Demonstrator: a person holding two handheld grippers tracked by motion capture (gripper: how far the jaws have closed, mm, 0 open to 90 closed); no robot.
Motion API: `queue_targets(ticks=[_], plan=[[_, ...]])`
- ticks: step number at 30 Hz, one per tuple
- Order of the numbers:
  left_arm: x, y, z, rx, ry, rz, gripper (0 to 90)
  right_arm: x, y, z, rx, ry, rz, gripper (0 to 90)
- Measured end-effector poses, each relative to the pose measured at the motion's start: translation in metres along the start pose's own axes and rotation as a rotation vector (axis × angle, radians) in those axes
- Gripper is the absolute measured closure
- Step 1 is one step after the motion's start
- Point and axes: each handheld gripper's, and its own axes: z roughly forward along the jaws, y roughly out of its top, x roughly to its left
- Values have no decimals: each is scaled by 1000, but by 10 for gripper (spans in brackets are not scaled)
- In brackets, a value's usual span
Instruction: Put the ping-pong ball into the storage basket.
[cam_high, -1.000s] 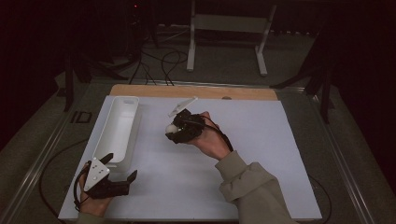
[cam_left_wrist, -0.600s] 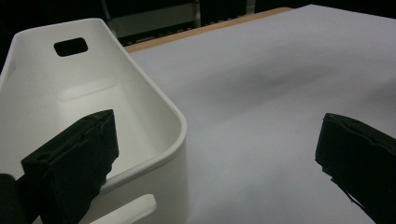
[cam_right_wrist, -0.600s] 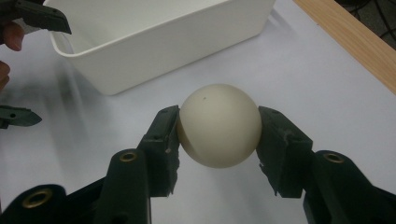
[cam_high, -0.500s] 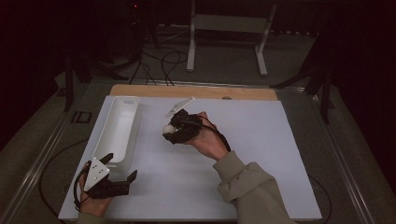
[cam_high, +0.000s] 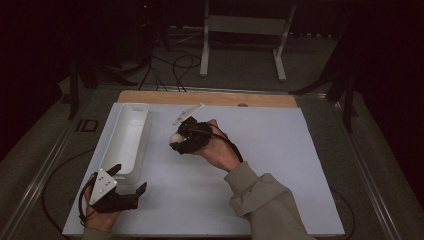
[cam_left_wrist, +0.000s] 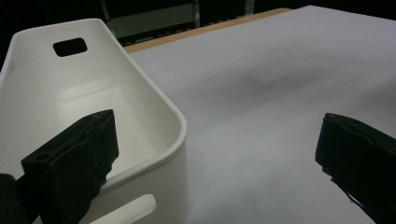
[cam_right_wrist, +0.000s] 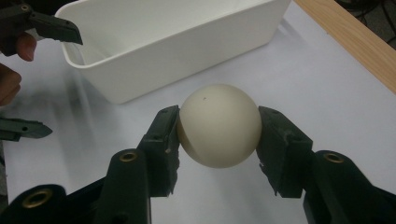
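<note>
In the high view, the left gripper (cam_high: 131, 186) sits at the bottom left of the frame, closest to the person. It is black with a grey three-cornered plate on top. The left hand (cam_high: 97, 216) holds it low over the big white sheet (cam_high: 280, 175) that covers the table. The hand comes in from the bottom edge. The gripper points up and to the right in the frame. Its jaws stand wide apart with nothing between them. In the left gripper view, one jaw is over the near end of the long white plastic bin (cam_left_wrist: 154, 107) and the other jaw is out over the bare sheet.

A bit farther up, near the middle of the high view, is the right gripper (cam_high: 176, 141). The right hand (cam_high: 217, 150) wraps around it, and the arm in a tan sleeve (cam_high: 262, 200) reaches in from the bottom right. The wrist is bent so the gripper points to the left of the frame, toward the bin.

The right gripper holds a small, smooth, cream-white round ball (cam_right_wrist: 218, 125). In the right gripper view, the two black jaws press on the ball from both sides. The ball is up off the sheet, just beside the bin's long side.

The bin (cam_high: 126, 140) lies at the left of the frame, stretching away from the person. Past the sheet, at the far edge, is a strip of light wooden board (cam_high: 210, 98).
</note>
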Motion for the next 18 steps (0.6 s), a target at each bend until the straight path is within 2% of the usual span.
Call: queue_targets(ticks=[18], plan=[[0, 0, 0, -2, 0, -2, 0, 5, 7, 8, -11, 19, -7, 508]])
